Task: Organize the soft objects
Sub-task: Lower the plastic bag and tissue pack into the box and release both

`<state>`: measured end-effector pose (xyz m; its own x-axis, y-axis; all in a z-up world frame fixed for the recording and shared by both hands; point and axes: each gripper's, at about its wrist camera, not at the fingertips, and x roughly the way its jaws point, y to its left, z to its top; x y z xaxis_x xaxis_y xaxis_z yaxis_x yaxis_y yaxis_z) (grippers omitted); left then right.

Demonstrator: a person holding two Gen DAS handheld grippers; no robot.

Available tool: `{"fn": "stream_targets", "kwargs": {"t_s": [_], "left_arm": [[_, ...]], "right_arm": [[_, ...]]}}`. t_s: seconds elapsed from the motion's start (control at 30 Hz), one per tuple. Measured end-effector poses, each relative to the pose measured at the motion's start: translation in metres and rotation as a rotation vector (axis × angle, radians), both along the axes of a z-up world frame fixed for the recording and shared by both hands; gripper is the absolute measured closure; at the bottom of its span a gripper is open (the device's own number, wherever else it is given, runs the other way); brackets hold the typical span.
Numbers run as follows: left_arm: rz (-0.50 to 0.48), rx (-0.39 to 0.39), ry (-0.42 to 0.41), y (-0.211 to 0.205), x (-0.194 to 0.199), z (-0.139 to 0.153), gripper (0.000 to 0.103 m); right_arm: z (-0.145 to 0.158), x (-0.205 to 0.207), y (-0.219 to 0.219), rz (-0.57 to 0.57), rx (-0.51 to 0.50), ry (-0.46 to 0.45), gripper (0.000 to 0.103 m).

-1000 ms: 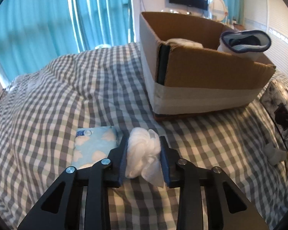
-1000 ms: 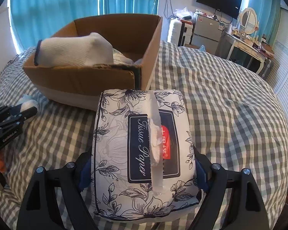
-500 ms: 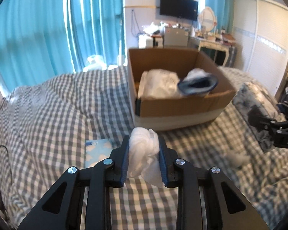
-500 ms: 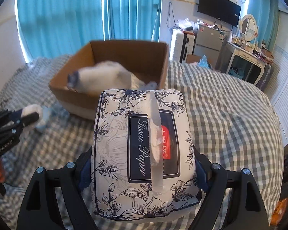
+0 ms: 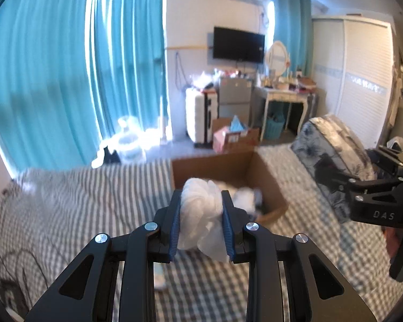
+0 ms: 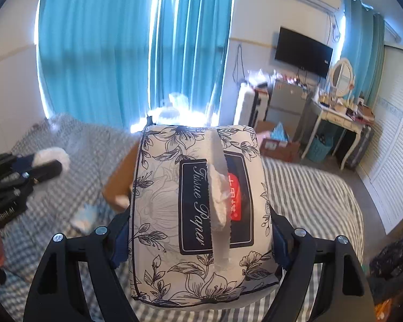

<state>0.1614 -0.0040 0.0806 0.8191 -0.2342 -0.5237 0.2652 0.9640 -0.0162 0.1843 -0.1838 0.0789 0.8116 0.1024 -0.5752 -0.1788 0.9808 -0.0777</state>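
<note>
So both grippers are hanging higher over the cardboard box (image 5: pixel 266 182) than before, left gripper (image 5: pixel 201 222) squeezing the white puff (image 5: pixel 201 214), right gripper (image 6: pixel 198 244) clamping the tissue pack (image 6: pixel 174 214).

The gingham-covered bed (image 5: pixel 80 201) carries an open cardboard box (image 5: pixel 266 171) and a light-blue packet (image 6: pixel 84 214) beside it.
</note>
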Motion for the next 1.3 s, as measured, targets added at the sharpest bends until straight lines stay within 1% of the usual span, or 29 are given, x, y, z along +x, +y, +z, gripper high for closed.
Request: {"fn": "stream_targets", "kwargs": {"t_s": [0.07, 0.13, 0.2, 0.27, 0.33, 0.43, 0.53, 0.6, 0.73, 0.8, 0.87, 0.93, 1.0, 1.03, 1.2, 1.3], "left_arm": [[-0.007, -0.005, -0.027, -0.003, 0.003, 0.014, 0.076], [-0.019, 0.01, -0.056, -0.01, 0.01, 0.026, 0.076], [-0.033, 0.029, -0.079, -0.018, 0.022, 0.034, 0.076], [-0.039, 0.023, -0.09, -0.022, 0.035, 0.035, 0.076], [-0.043, 0.015, -0.075, -0.026, 0.053, 0.032, 0.076], [-0.04, 0.017, -0.046, -0.032, 0.085, 0.017, 0.076], [-0.022, 0.012, 0.006, -0.032, 0.117, -0.008, 0.076], [-0.011, 0.021, 0.034, -0.034, 0.136, -0.029, 0.076], [-0.013, 0.036, 0.088, -0.038, 0.159, -0.072, 0.076], [-0.006, 0.039, 0.112, -0.04, 0.165, -0.088, 0.076], [0.001, 0.047, 0.143, -0.041, 0.17, -0.104, 0.076], [0.002, 0.055, 0.162, -0.04, 0.174, -0.117, 0.076], [0.0, 0.046, 0.179, -0.039, 0.175, -0.123, 0.076], [-0.003, 0.037, 0.187, -0.039, 0.175, -0.125, 0.076], [0.006, 0.038, 0.173, -0.04, 0.164, -0.124, 0.076], [0.004, 0.026, 0.176, -0.037, 0.16, -0.122, 0.073]], "right_arm": [[0.019, 0.01, 0.0, -0.002, 0.02, -0.019, 0.022], [0.035, 0.022, 0.001, -0.007, 0.004, -0.044, 0.023], [0.051, 0.038, 0.001, -0.01, 0.009, -0.064, 0.023], [0.061, 0.052, 0.002, -0.005, 0.021, -0.076, 0.023], [0.067, 0.068, 0.002, -0.002, 0.028, -0.082, 0.023], [0.065, 0.095, 0.005, 0.004, 0.034, -0.072, 0.023], [0.05, 0.125, 0.006, 0.002, 0.045, -0.041, 0.023], [0.029, 0.147, 0.006, 0.001, 0.051, -0.01, 0.023], [-0.029, 0.182, 0.005, 0.002, 0.058, 0.078, 0.023], [-0.059, 0.195, 0.005, 0.003, 0.068, 0.128, 0.023], [-0.081, 0.204, 0.004, 0.009, 0.081, 0.173, 0.023], [-0.098, 0.206, 0.004, 0.017, 0.07, 0.188, 0.023], [-0.106, 0.207, 0.006, 0.02, 0.038, 0.185, 0.023], [-0.108, 0.207, 0.006, 0.021, 0.04, 0.189, 0.023], [-0.112, 0.204, 0.009, 0.035, 0.037, 0.205, 0.023], [-0.121, 0.204, 0.01, 0.042, 0.053, 0.251, 0.023]]}}
